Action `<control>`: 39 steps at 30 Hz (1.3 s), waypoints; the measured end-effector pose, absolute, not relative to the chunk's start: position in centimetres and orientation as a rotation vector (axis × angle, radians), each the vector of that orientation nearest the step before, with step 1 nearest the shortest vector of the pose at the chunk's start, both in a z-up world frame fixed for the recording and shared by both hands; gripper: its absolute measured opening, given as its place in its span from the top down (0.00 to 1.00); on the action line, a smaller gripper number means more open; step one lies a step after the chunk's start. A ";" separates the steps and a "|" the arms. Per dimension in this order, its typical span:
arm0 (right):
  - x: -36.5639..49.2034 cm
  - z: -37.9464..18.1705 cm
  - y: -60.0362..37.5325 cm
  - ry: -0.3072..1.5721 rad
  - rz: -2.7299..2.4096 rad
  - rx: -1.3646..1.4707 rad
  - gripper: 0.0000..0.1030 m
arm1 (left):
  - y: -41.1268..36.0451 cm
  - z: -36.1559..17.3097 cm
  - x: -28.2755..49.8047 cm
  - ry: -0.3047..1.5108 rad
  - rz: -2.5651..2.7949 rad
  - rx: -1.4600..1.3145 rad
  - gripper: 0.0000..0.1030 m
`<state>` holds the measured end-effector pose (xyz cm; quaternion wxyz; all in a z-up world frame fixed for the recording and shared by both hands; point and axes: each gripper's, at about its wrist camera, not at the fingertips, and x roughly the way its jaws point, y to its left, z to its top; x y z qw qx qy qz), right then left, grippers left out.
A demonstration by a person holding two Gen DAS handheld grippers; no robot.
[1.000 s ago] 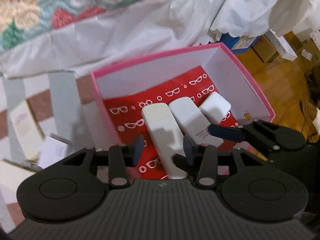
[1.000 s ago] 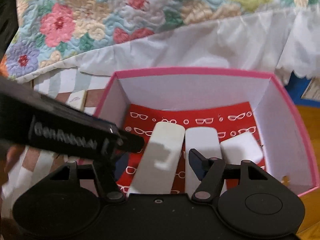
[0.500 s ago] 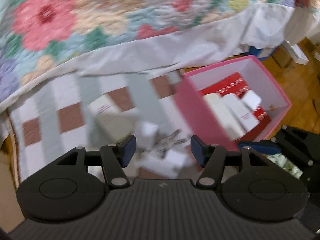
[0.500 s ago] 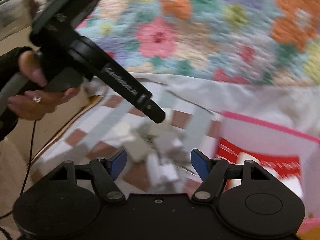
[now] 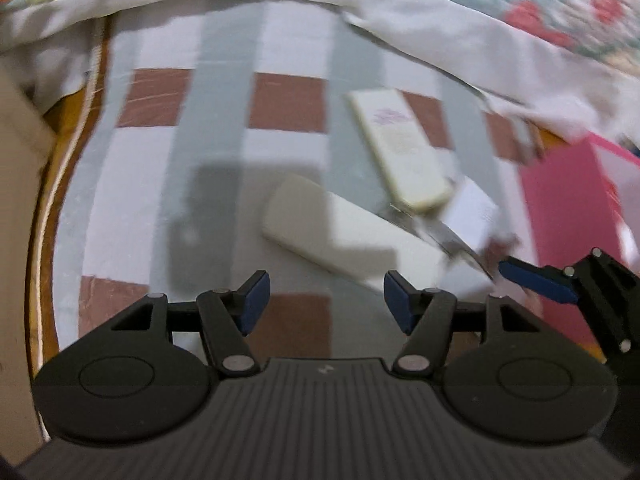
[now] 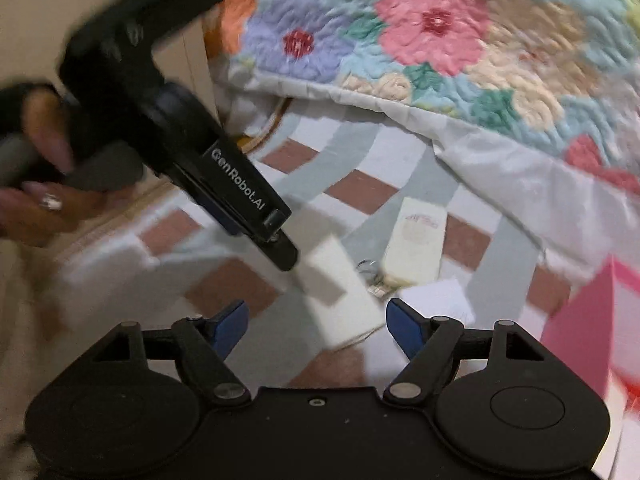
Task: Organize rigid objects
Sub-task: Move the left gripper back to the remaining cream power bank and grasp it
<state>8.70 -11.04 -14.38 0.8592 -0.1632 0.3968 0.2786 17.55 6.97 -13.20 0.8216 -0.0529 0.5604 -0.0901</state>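
Both hand-held grippers (image 5: pixel 324 300) (image 6: pixel 316 326) gape empty; pink box (image 5: pixel 568 216) alongside, contents unseen.

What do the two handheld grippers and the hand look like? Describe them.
Both the left gripper and the right gripper are matte black, with blue finger pads, silver pivot pins and round side discs. The left one bears white "GenRobot.AI" lettering. The hand wears a ring.

long case (image 5: pixel 352 236) on checked mat (image 5: pixel 208 184) | flat box (image 5: pixel 404 148) behind | bin (image 5: pixel 568 216) right
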 end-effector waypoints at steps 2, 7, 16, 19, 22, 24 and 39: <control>10.8 -16.1 -10.6 0.888 0.571 -0.323 0.31 | 7.3 -14.7 17.8 1.201 -0.183 -0.191 0.40; 13.1 -18.7 -10.1 0.962 0.542 -0.362 0.34 | 8.8 -16.4 18.5 1.210 -0.183 -0.383 0.43; 11.6 -17.6 -8.1 1.096 0.555 -0.293 0.44 | 10.1 -18.0 18.3 1.269 -0.187 -0.543 0.67; 10.9 -17.9 -8.2 1.141 0.526 -0.220 0.43 | 10.7 -18.4 18.3 1.293 -0.187 -0.590 0.68; 10.5 -17.8 -8.8 1.180 0.531 -0.124 0.43 | 11.0 -18.5 18.3 1.302 -0.176 -0.596 0.68; 10.1 -17.9 -8.7 1.187 0.546 -0.126 0.42 | 11.0 -18.5 18.3 1.305 -0.166 -0.598 0.67; 9.2 -18.1 -7.3 1.100 0.497 -0.146 0.40 | 9.2 -17.6 17.2 1.231 -0.209 -0.450 0.68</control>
